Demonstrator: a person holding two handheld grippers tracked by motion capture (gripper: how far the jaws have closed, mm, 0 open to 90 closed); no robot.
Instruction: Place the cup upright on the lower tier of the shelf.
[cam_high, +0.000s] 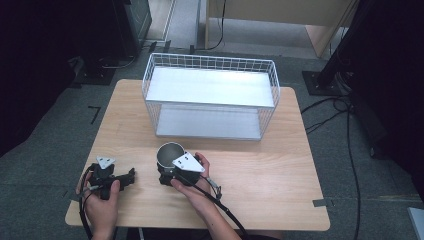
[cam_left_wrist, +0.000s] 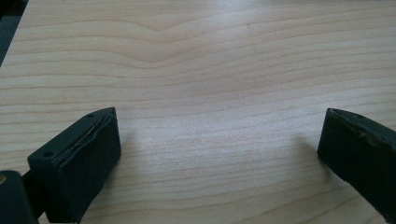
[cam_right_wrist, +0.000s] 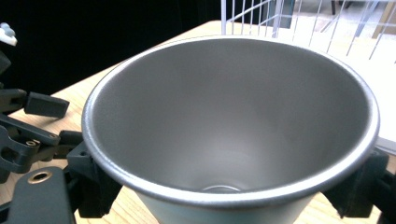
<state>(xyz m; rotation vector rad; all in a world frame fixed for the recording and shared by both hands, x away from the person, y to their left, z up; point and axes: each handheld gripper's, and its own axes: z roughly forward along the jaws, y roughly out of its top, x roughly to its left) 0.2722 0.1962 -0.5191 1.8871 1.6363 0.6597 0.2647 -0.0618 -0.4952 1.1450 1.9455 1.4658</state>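
We seem to be in a lab or test room, our small wooden table (cam_high: 280, 165) on grey carpet (cam_high: 370, 190), black stands (cam_high: 336, 60) and loose cables (cam_high: 350, 145) around us, a white wire basket (cam_high: 210, 95) set out.

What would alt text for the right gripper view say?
A grey metal cup, empty and upright, sits clamped between the right gripper's black jaws. Behind it are a white wire basket and the wooden table.

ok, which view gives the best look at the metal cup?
The right gripper view: the metal cup sits close up, open mouth and empty inside visible, the right gripper clamped around it. The high view shows it small, partly covered. The left gripper view shows table.
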